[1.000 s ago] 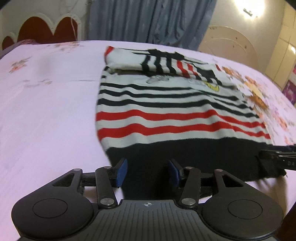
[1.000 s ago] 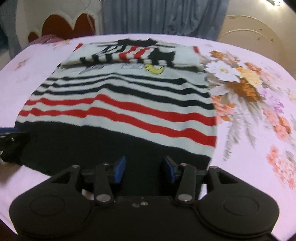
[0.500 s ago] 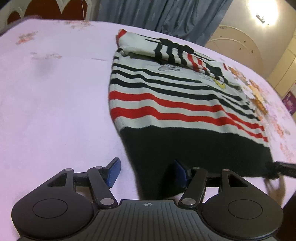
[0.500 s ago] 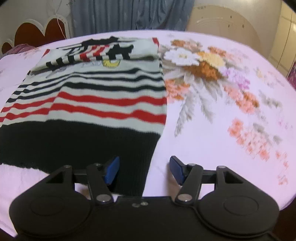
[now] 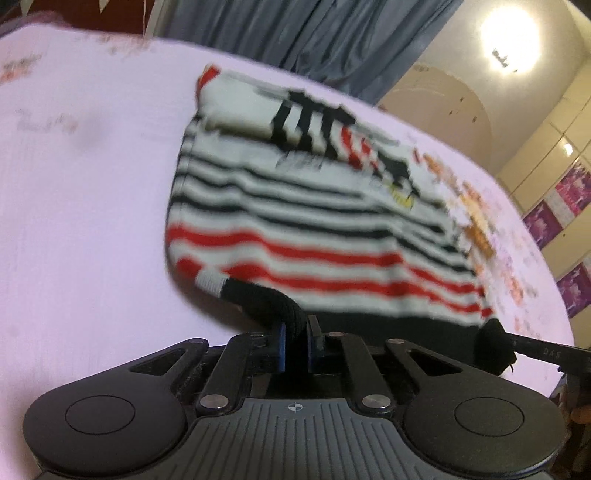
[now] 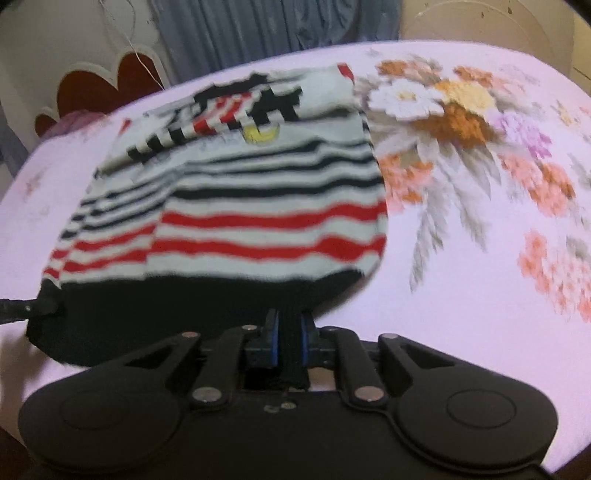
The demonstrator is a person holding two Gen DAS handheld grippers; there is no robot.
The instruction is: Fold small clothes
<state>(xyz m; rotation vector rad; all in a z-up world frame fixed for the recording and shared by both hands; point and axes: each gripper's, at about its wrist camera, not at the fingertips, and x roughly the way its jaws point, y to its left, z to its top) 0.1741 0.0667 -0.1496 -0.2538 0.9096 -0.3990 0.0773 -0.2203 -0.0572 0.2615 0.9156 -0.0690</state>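
A small striped sweater (image 5: 314, 221), white with black and red stripes and a black hem, lies on the pink bed sheet (image 5: 74, 221). Its sleeves are folded across the far end. My left gripper (image 5: 295, 345) is shut on the black hem at its left corner. My right gripper (image 6: 289, 341) is shut on the black hem at its right corner. The hem is lifted off the sheet and the near part of the sweater (image 6: 240, 206) hangs raised. The right gripper's tip (image 5: 535, 350) shows at the right edge of the left wrist view.
The sheet has a large flower print (image 6: 461, 122) right of the sweater. A red and white scalloped headboard (image 6: 99, 88) and grey curtains (image 6: 266, 33) stand behind the bed. A cream cabinet (image 5: 461, 110) is at the far right.
Both grippers were open at the hem's corners half a second ago; now both have shut on the black hem and raised it off the sheet.
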